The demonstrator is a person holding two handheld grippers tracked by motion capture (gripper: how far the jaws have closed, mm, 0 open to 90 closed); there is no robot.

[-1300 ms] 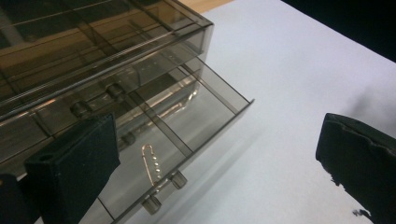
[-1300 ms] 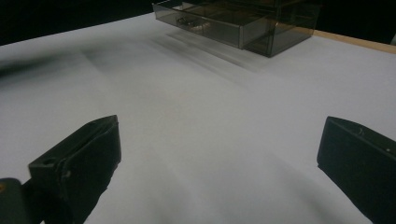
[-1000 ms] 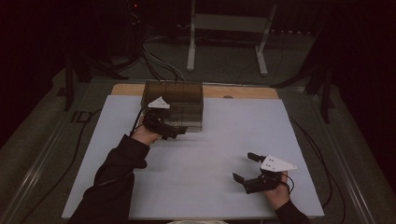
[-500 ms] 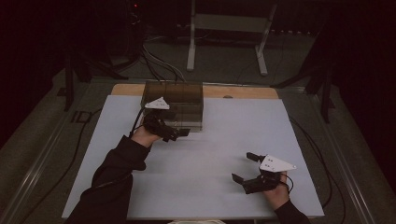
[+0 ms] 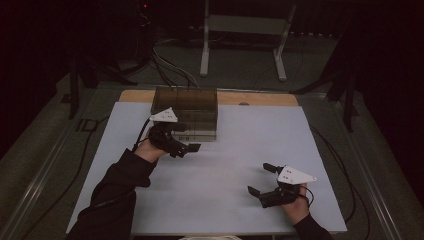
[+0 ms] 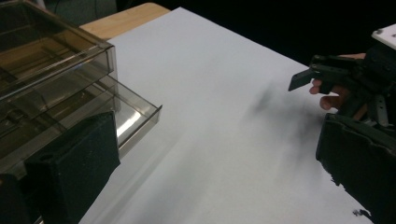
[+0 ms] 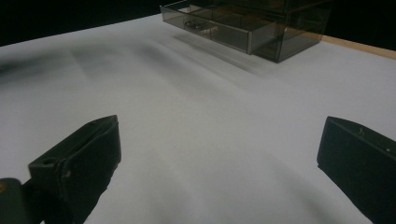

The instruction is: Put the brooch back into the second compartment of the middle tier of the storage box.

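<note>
Now, work in hand: the left hand-held gripper (image 5: 192, 148) sits right at the lowest drawer (image 6: 130, 119) of the smoky plastic drawer box (image 5: 186, 111), and that drawer stands pulled part-way out.
Drawer box: just ahead of the left hand-held gripper, at the far edge of the white surface (image 5: 220, 170); well apart from the right hand-held gripper (image 5: 261, 179), across the sheet.
Drawer: its front lip juts toward the left hand-held gripper; from the right gripper view it sticks out clear of the box body (image 7: 219, 32), with something small and hard to make out lying inside.
Left hand-held gripper: jaws spread wide, one pad just beside the drawer front, nothing pinched between them.
Right hand-held gripper: jaws spread too, holding nothing, hovering low over bare sheet on the person's near side.
Done so far, by my reading: the drawer is partly open, so an opening pull looks under way or finished.
Left to do, as a judgement: either slide it fully out and reach inside, or push it home; I can't tell which way it's headed.
Upper drawers: flush with the box, looking untouched.
</note>
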